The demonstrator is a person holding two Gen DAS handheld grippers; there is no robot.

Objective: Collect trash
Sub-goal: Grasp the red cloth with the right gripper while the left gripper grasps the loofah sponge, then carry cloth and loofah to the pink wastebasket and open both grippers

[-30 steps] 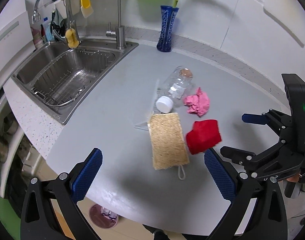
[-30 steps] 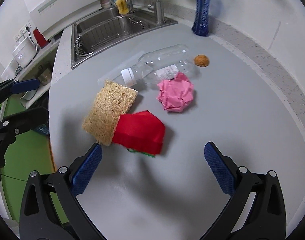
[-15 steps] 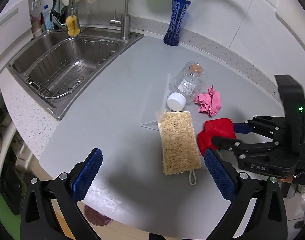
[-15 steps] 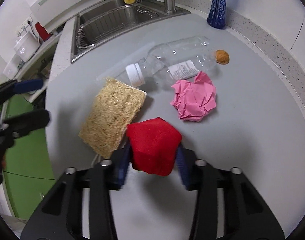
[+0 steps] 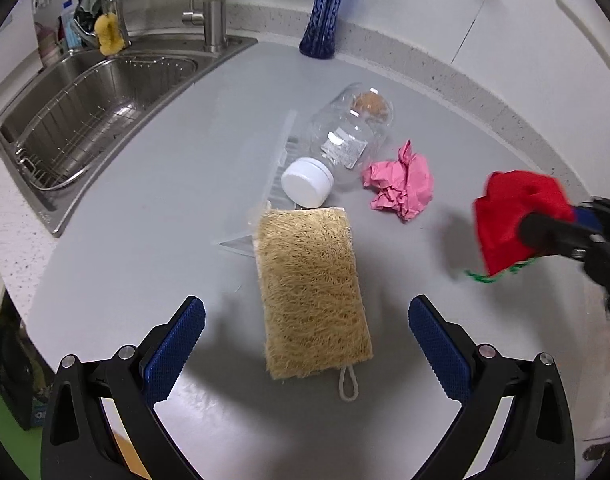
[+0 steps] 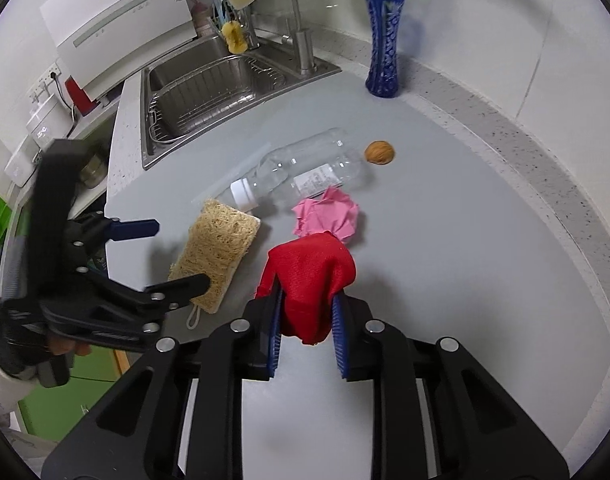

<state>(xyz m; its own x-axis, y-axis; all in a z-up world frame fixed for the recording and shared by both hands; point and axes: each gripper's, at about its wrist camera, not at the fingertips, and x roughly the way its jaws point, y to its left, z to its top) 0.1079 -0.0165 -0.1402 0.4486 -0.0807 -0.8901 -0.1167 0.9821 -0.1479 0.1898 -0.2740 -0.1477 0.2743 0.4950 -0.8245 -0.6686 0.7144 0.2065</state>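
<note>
1. The right claw (image 6: 307, 332) has just been closing, and its blue pads now pinch the red cloth (image 6: 311, 280), which bulges above them and hangs clear of the grey worktop (image 6: 445, 280).
2. From the left wrist view the red cloth (image 5: 513, 220) hangs over the worktop's right side with a bit of green trim dangling under it.
3. The left claw (image 5: 305, 344) is spread wide and holds nothing; its pads flank the near end of the loofah pad (image 5: 311, 292).
4. The loofah pad lies flat near the front edge, its long axis running from that edge toward the back wall, its string loop at the near end.
5. The clear plastic bottle (image 6: 301, 172) lies on its side in mid-worktop, white cap toward the loofah pad, base toward the walnut (image 6: 379, 152).
6. The crumpled pink paper (image 6: 331, 216) sits just beside the bottle's label.
7. The blue vase (image 6: 383, 44) stands upright at the back edge, right of the sink (image 6: 209, 92).
</note>
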